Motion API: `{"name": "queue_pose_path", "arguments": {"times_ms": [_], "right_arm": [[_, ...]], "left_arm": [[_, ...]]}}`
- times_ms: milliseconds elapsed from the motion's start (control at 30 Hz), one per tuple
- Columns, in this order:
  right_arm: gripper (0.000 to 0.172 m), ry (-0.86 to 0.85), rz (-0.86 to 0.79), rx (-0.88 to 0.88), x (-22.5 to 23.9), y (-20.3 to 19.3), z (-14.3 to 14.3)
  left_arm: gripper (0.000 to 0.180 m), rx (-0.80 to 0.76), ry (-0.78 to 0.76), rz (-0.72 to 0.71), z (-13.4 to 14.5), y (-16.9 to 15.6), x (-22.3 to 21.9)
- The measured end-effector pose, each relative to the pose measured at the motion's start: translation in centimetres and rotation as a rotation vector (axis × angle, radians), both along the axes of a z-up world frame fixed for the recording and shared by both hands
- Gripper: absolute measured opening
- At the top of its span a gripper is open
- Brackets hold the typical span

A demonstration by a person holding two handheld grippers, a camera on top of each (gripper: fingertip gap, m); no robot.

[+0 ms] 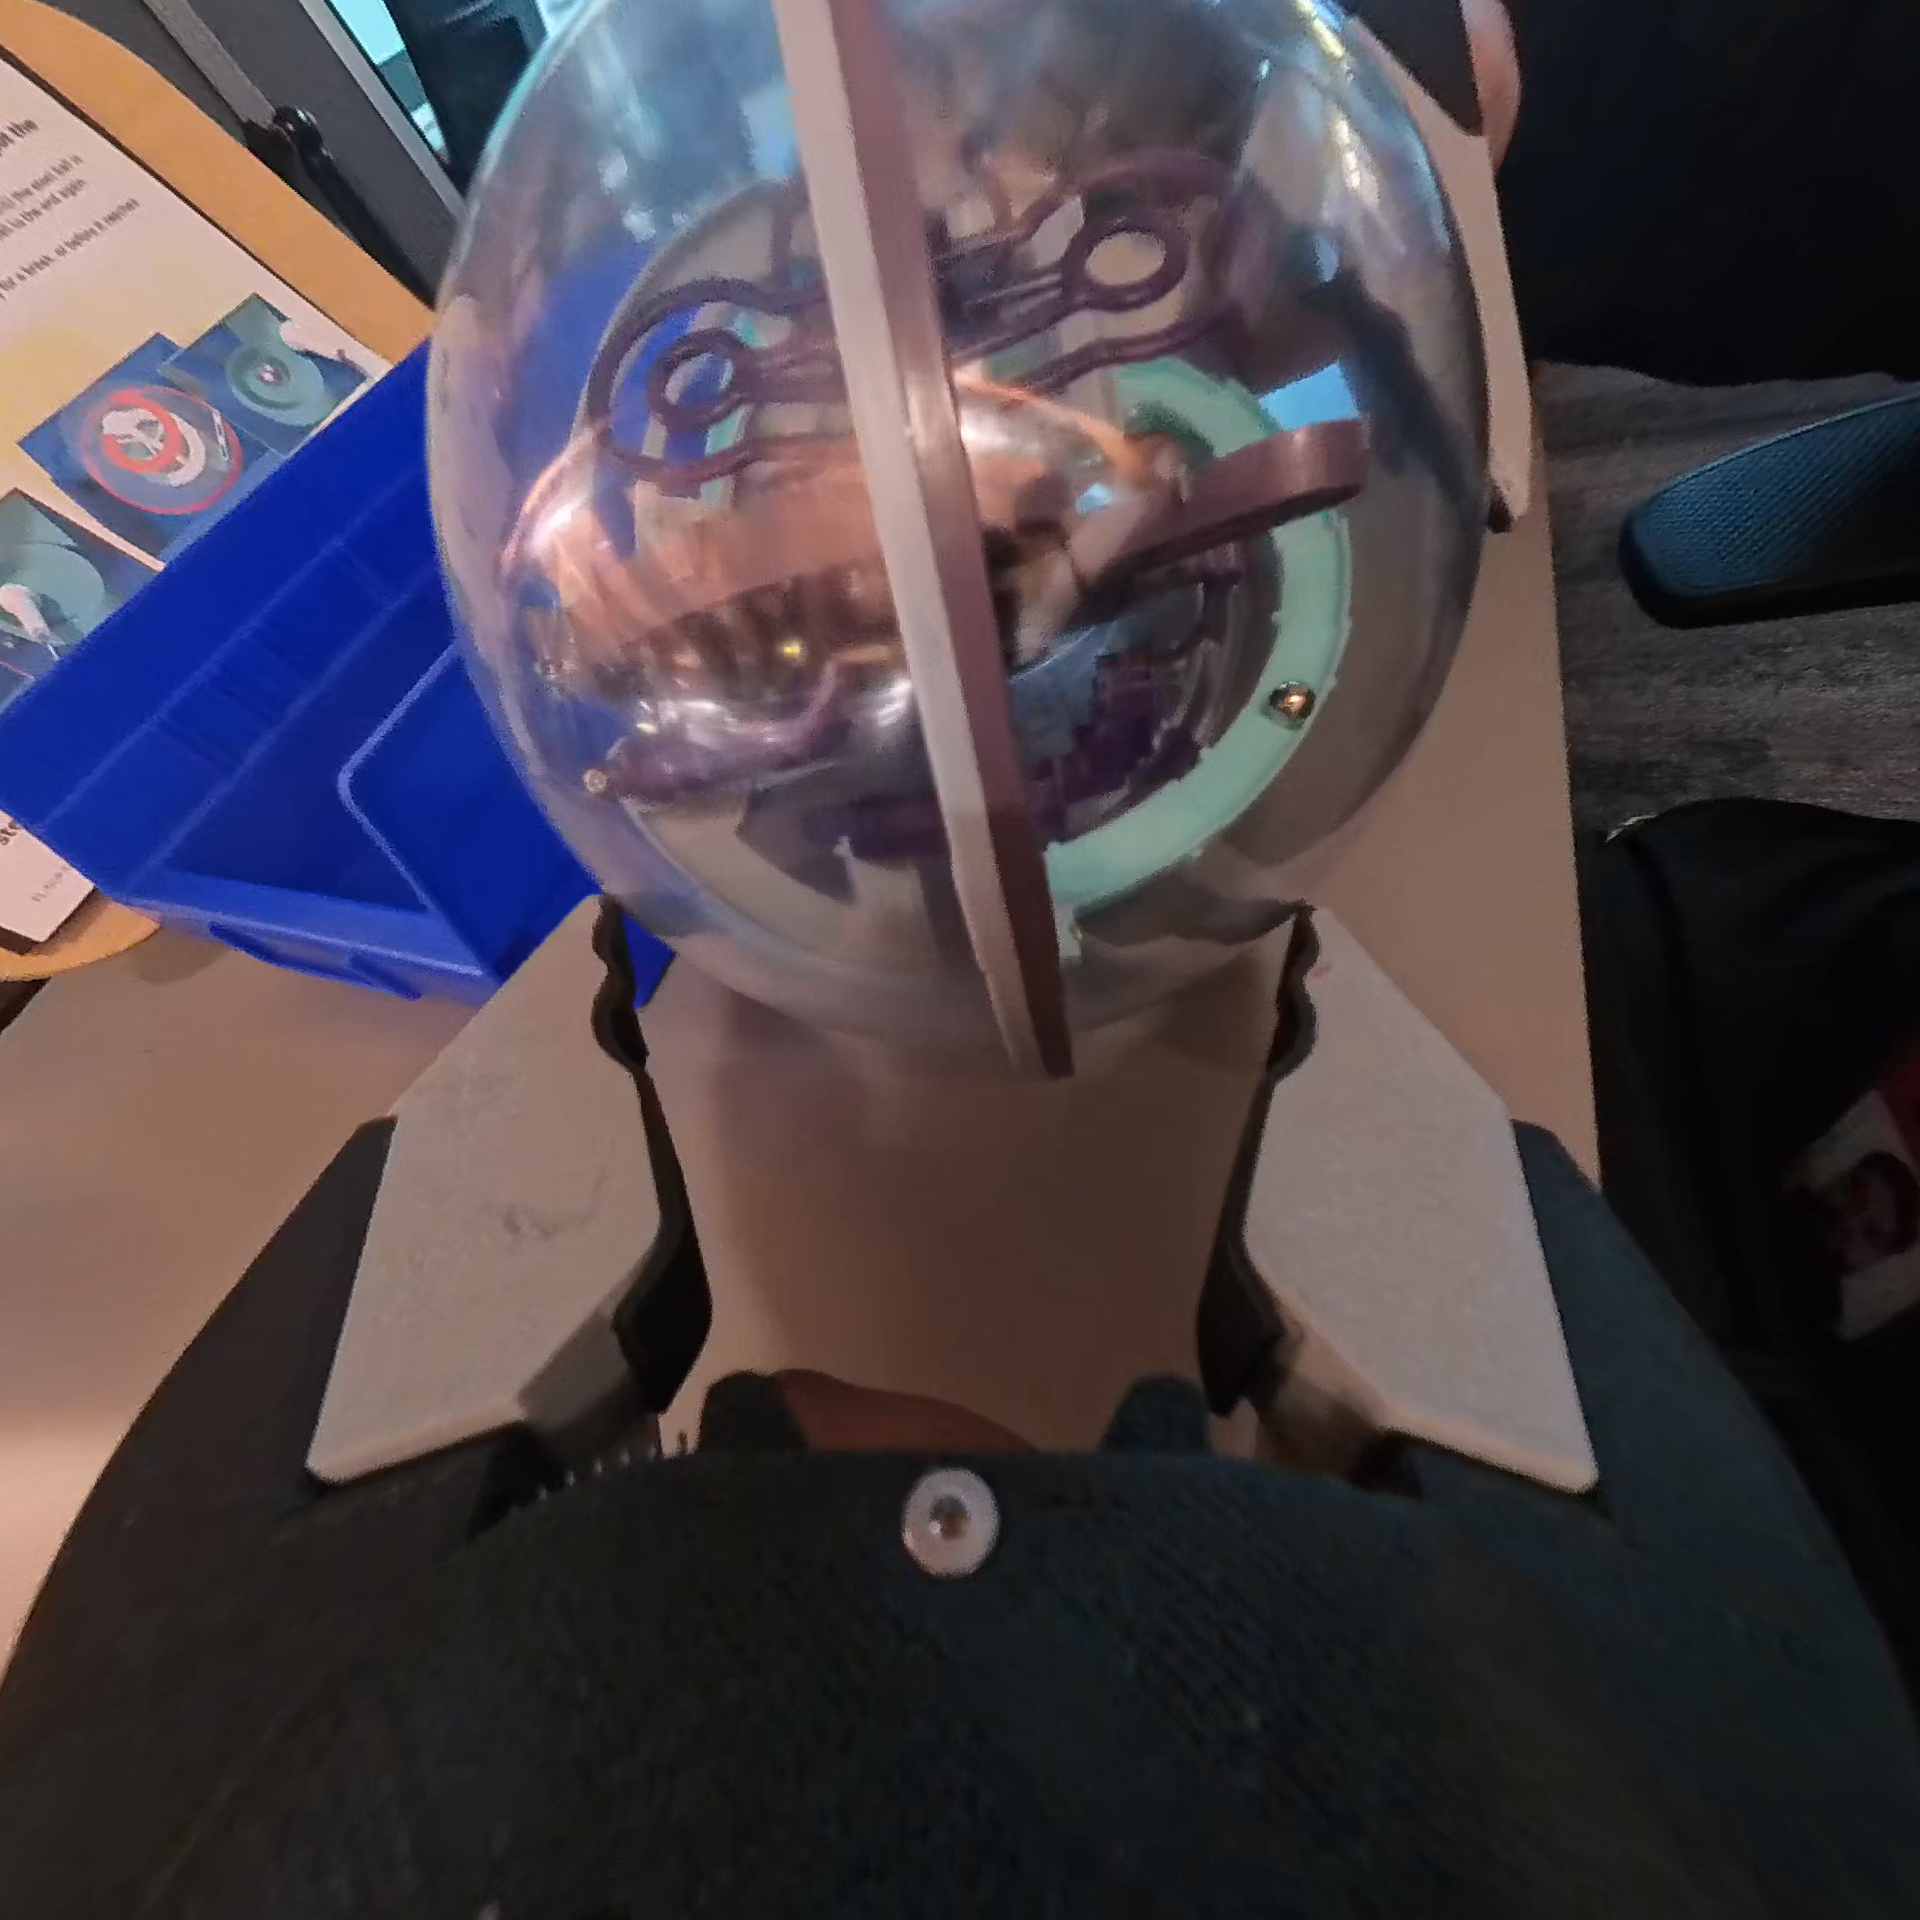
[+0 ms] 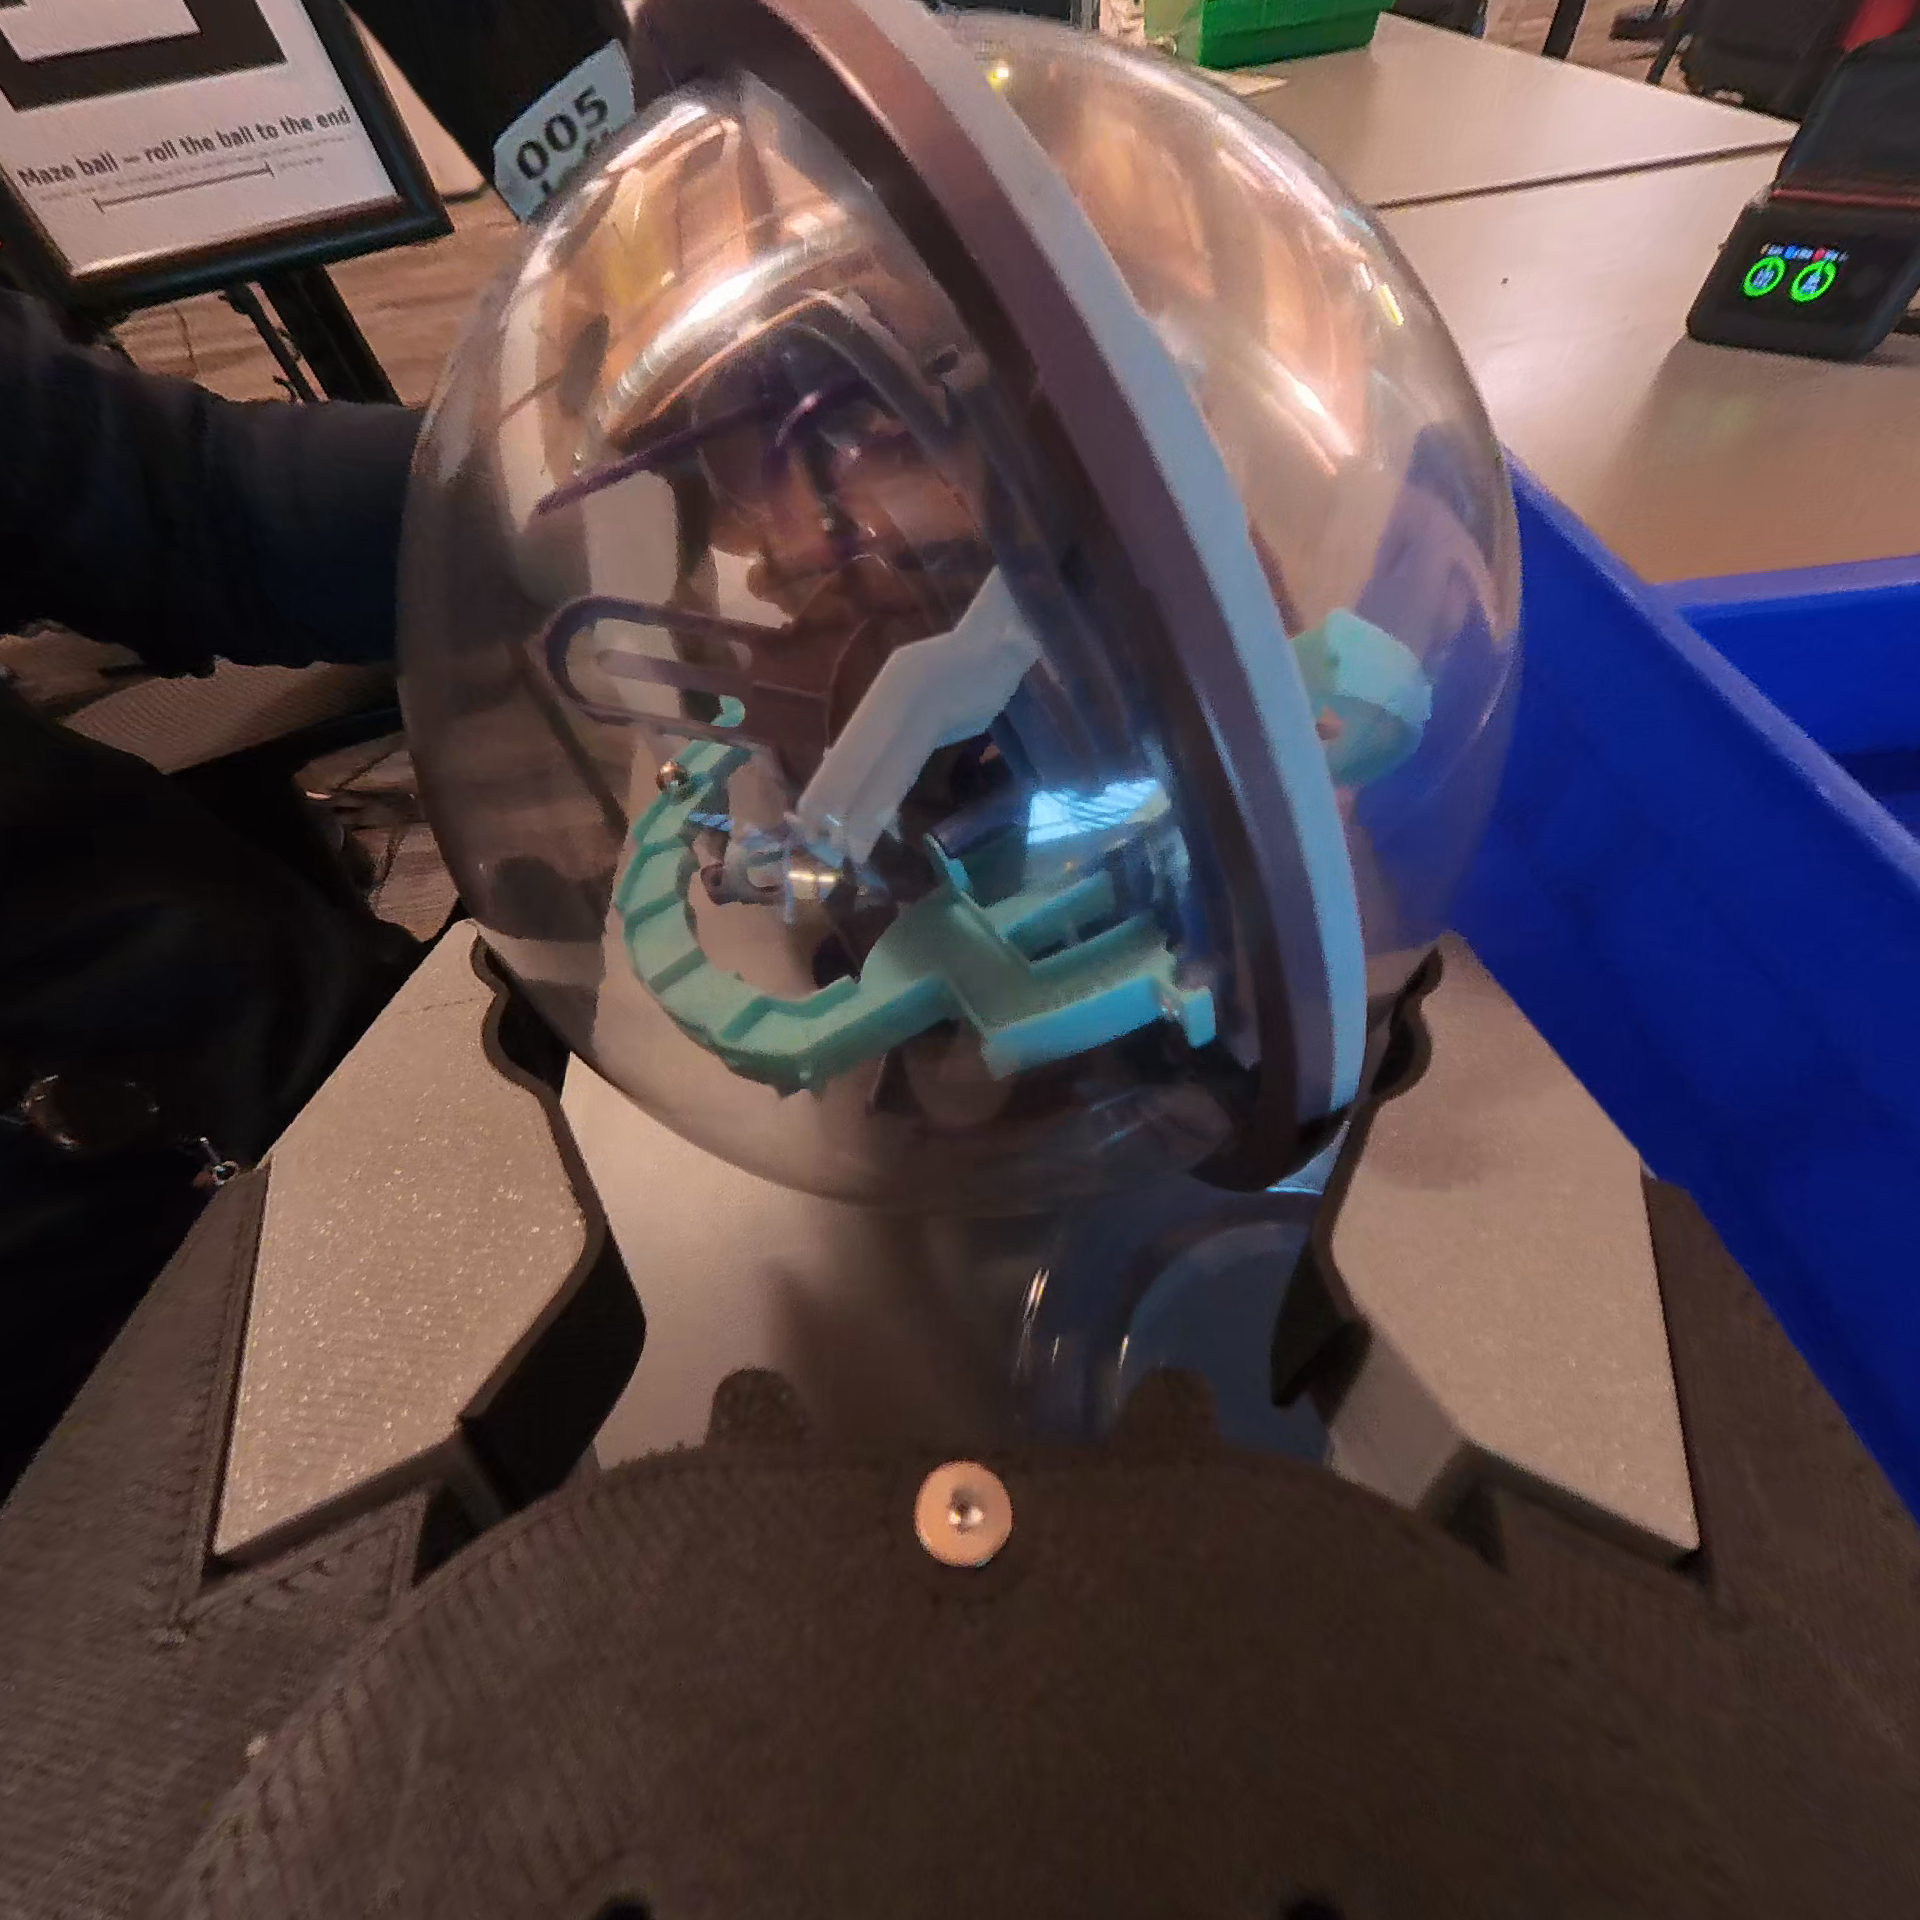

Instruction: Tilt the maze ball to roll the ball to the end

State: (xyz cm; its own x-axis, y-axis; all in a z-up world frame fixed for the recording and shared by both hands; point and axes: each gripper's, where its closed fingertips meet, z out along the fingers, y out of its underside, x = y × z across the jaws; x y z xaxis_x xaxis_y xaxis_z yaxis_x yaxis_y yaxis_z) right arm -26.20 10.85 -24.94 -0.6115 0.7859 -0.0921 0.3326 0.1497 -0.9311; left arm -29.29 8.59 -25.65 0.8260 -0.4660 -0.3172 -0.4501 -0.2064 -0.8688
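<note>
The maze ball is a clear sphere with a grey-purple ring around its middle and teal and purple tracks inside. It is off the table between both grippers. My left gripper has its fingertips against the sphere's lower part. My right gripper spans the maze ball much wider, with its fingertips pressed on the shell. A small steel ball sits on the teal ring track; it also shows in the right wrist view. One finger of the right gripper shows behind the sphere.
A blue bin stands beside the sphere, also in the right wrist view. An instruction sheet lies left of it. A framed sign, a device with a lit screen and a clear round stand are near. The table is tan.
</note>
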Motion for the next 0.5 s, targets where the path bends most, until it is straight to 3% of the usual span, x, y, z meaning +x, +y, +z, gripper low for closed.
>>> {"name": "queue_pose_path", "arguments": {"times_ms": [500], "right_arm": [[0.157,-0.009,0.002,0.044,0.04,0.07,-0.51]], "left_arm": [[0.122,0.056,-0.007,-0.045,0.72,-0.02,0.08]]}}
